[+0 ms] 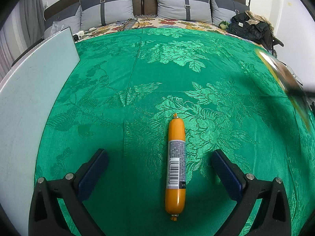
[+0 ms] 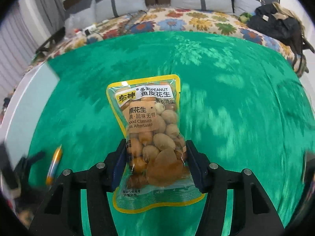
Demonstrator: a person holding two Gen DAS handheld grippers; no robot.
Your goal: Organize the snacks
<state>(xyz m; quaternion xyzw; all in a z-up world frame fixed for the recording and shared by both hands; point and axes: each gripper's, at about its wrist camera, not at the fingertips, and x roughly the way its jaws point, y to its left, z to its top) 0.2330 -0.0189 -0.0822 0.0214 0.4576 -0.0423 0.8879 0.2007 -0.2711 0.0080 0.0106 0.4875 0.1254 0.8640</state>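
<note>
Peanut bag (image 2: 151, 137) (clear, yellow-edged) is clamped in the right tongs (image 2: 155, 163); an orange sausage (image 1: 175, 167) lies untouched between the wide-open left tongs (image 1: 159, 169) on green cloth (image 1: 196, 78)

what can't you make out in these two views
- Left wrist view: object at the right edge is motion-blurred; only yellow and brown show.
- Right wrist view: sausage is blurred, label unreadable.
- Right wrist view: peanut bag has its left-hand print cut off by the curve of the bag.

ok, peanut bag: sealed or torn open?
Looks sealed. The peanut bag has its yellow top edge intact in the right wrist view and its nuts inside; the right gripper pinches its sides.
</note>
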